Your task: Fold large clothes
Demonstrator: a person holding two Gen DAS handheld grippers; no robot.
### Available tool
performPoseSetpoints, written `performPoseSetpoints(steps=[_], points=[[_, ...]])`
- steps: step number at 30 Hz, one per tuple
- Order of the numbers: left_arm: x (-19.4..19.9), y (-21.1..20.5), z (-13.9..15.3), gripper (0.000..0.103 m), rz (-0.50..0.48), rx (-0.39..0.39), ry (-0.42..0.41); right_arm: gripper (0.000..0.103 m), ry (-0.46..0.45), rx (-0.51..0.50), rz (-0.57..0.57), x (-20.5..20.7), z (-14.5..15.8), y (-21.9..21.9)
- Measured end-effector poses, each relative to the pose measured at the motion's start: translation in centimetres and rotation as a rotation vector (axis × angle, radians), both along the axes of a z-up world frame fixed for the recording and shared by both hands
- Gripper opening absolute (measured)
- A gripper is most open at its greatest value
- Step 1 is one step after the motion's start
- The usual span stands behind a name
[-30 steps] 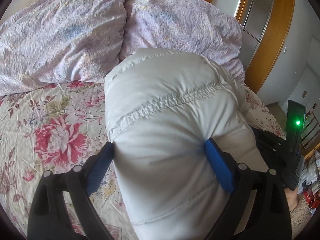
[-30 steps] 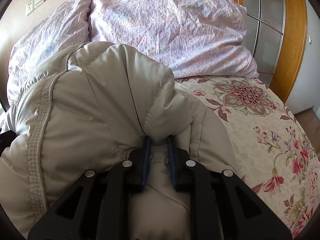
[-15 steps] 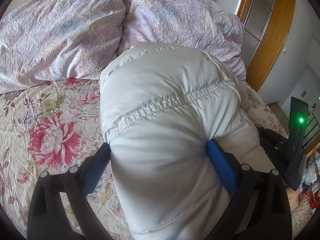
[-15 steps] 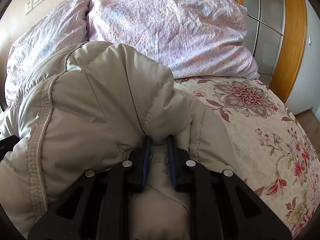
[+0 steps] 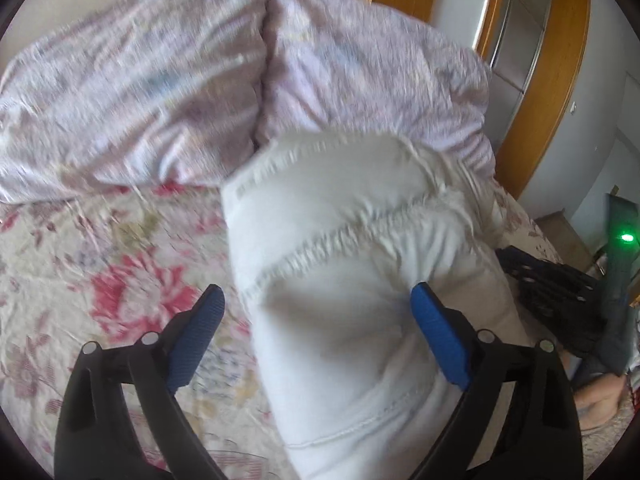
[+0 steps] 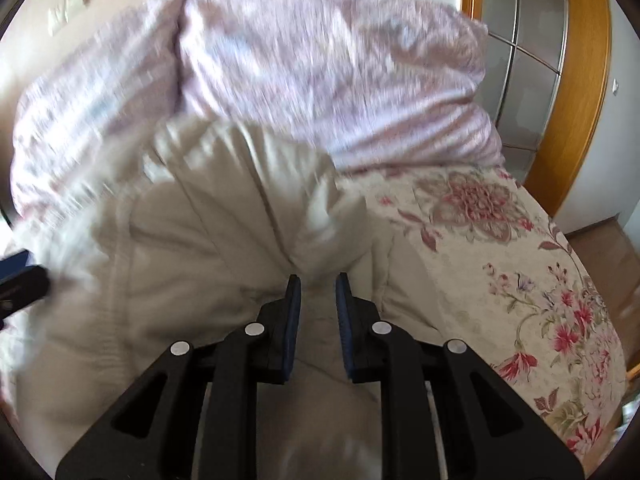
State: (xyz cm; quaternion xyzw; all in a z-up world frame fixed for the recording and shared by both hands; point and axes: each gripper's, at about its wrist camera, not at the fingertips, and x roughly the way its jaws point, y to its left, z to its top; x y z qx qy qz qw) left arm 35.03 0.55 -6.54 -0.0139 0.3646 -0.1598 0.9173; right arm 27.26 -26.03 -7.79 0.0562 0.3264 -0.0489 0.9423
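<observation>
A pale puffy quilted jacket [image 5: 360,280] lies bunched on the floral bed sheet [image 5: 100,260]; it also shows in the right wrist view [image 6: 224,248]. My left gripper [image 5: 316,308] is wide open; the jacket fills most of the gap, touches the right pad [image 5: 436,332] and stands clear of the left pad [image 5: 200,328]. My right gripper [image 6: 318,288] is shut on a fold of the jacket, its blue pads pinching the fabric. The right gripper's body shows at the right edge of the left wrist view [image 5: 560,300]. Both views are motion-blurred.
Two lilac pillows [image 5: 140,92] [image 6: 332,72] lie at the head of the bed. A wooden-framed wardrobe [image 6: 576,80] stands to the right. The sheet [image 6: 500,240] stretches to the bed's right edge, with floor [image 6: 600,248] beyond.
Both grippers have pulled back and lowered, so the jacket looks smaller and sits lower against the pillows. The left jaws now stand off the jacket on the left side.
</observation>
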Motion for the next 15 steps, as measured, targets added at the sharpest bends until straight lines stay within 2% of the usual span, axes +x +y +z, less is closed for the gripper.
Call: performPoseSetpoints(steps=[3,5,8,12,15], points=[[0.7,0.6,0.7,0.093,0.019,-0.01,0.001,0.018,-0.027,0.05,0.042,0.0,1.4,0.4],[1.4,0.5,0.5,0.093,0.031,0.008,0.004,0.018,-0.018,0.036,0.061,0.8,1.3,0.9],[2.0,-0.3,-0.4,0.094,0.017,0.02,0.026,0.018,0.051,0.01,0.044,2.4,-0.6,0.9],[2.1,-2.1,-1.6,0.094,0.007,0.066,-0.002,0.018,0.068,0.031,0.022,3.1,-3.0,-0.7],[2.5,-3.2,-2.3,0.094,0.002,0.085,-0.002,0.018,0.073,0.046,0.025,3.3,-3.7,-1.1]])
